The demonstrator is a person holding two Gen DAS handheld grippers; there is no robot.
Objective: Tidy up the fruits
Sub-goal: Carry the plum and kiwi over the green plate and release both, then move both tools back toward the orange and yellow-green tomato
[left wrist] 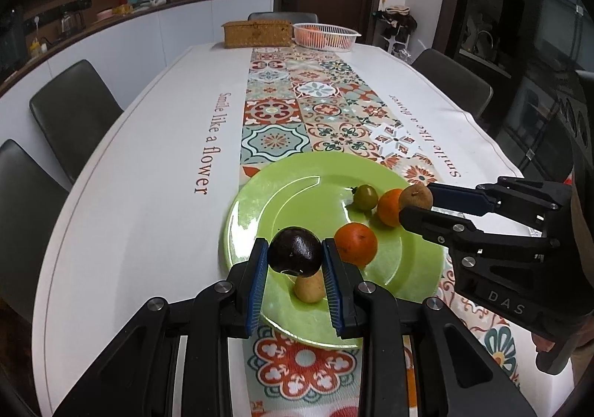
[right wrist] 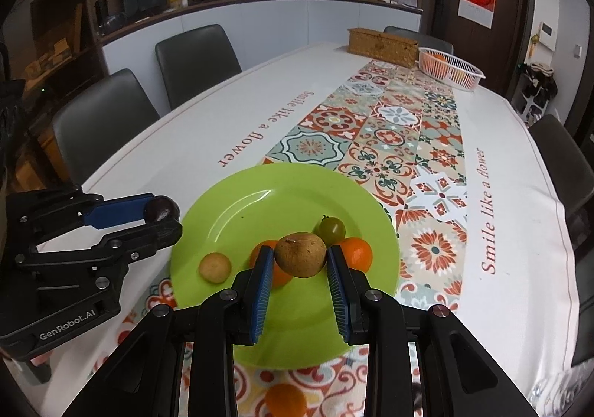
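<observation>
From the left wrist camera, the left gripper (left wrist: 295, 257) is clenched on a dark, nearly black round fruit (left wrist: 295, 249), its blue pads (left wrist: 258, 283) pressed against both sides. The fruit is held over the near left part of a lime-green plate (left wrist: 260, 201). Just below it on the plate lies a small tan fruit (left wrist: 310, 289), and right beside the gripper sits an orange (left wrist: 356, 244). Farther right on the plate are a small green tomato (left wrist: 365, 196) and a second orange (left wrist: 389, 207). The right gripper (left wrist: 415, 203) reaches in from the right, gripping a brown round fruit (left wrist: 415, 196) above that second orange. At the far end of the table stand a woven box (left wrist: 258, 32) and a white basket (left wrist: 325, 36) with orange fruit inside.

From the right wrist camera, the right gripper (right wrist: 300, 259) clasps the brown round fruit (right wrist: 300, 253) between its blue pads (right wrist: 261, 290), over the middle of the plate (right wrist: 237, 201). Behind it lie one orange (right wrist: 276, 277) to the left, another orange (right wrist: 358, 253) to the right, and the green tomato (right wrist: 332, 229) just beyond. The tan fruit (right wrist: 214, 267) rests on the plate's near left. The left gripper (right wrist: 163, 212) enters from the left, holding the dark fruit (right wrist: 160, 208) at the plate's left rim. One more orange (right wrist: 286, 400) lies on the patterned runner (right wrist: 386, 142), near the camera.
</observation>
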